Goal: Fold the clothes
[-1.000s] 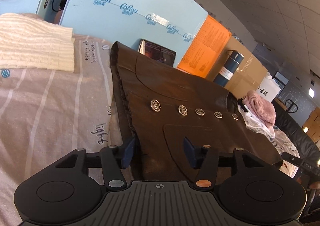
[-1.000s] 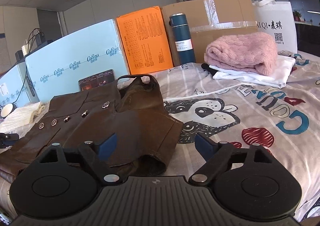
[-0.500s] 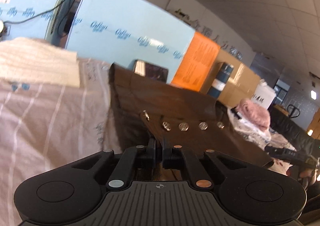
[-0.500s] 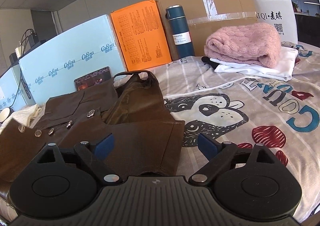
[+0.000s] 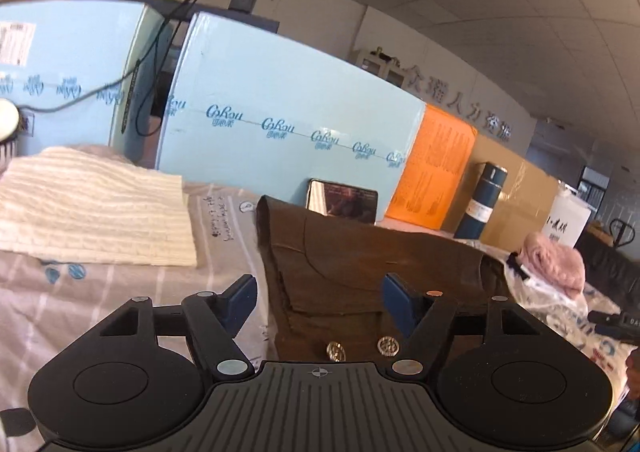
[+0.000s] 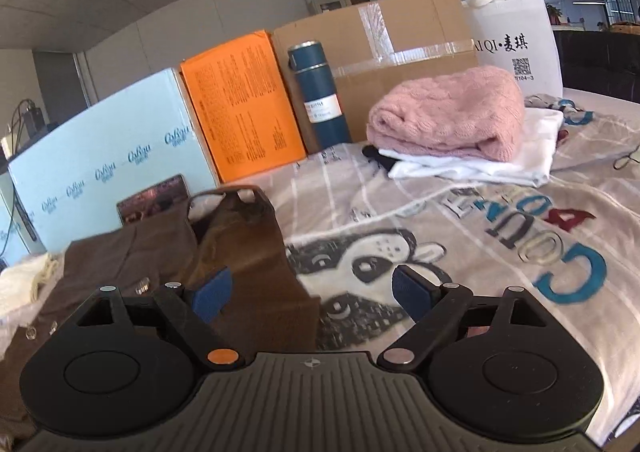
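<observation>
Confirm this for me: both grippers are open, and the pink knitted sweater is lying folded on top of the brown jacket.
Not quite. Both grippers are open, the left gripper and right gripper, but the pink knitted sweater lies folded on a white garment, not on the brown jacket. The right wrist view shows it.

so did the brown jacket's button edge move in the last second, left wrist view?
Yes. The jacket now has its button edge folded over toward the left gripper, buttons lying farther from the phone.
</observation>
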